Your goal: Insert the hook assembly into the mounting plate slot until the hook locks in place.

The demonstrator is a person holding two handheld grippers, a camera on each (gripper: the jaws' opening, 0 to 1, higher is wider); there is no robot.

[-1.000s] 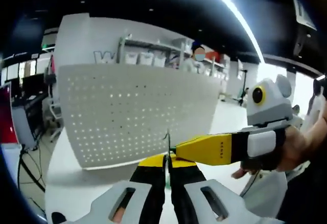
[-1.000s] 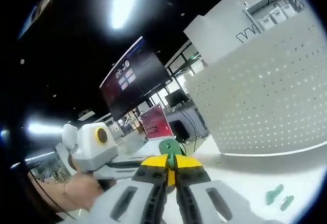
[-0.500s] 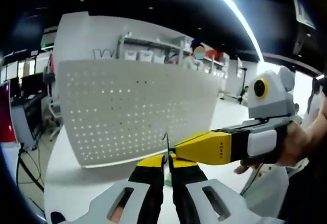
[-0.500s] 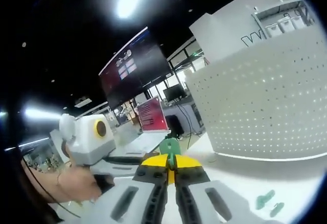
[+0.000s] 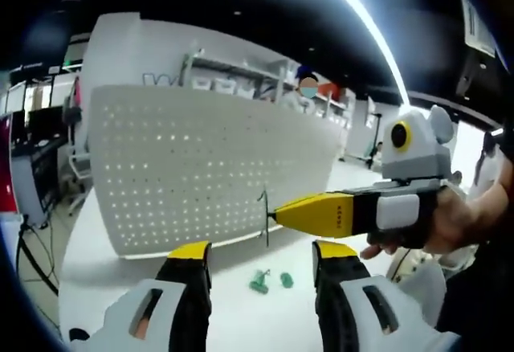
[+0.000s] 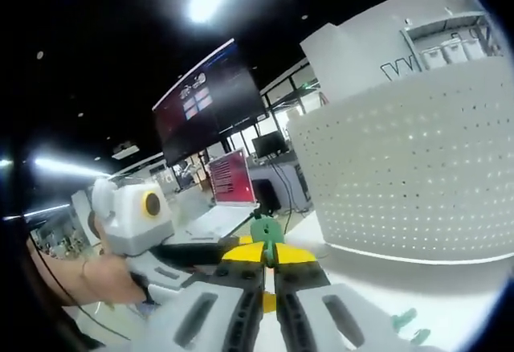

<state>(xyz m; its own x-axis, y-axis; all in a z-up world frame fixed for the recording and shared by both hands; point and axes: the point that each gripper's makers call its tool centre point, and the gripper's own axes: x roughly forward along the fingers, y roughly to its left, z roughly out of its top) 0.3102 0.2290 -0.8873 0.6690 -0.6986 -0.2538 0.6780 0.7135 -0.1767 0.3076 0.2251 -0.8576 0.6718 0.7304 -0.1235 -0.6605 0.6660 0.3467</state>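
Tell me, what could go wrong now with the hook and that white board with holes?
The right gripper pinches the thin dark hook by itself; the left gripper is open, so the hook could twist or slip. It might miss the tiny holes of the white perforated board. Small green pieces on the table could get knocked.

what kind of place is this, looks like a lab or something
Probably a robotics lab or open workshop: a white pegboard standing on a white table, a big wall screen, and shelving with bins behind.

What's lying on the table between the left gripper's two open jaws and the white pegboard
In the left gripper view, two small green pieces lie on the white table between the left gripper and the pegboard; the rest is bare.
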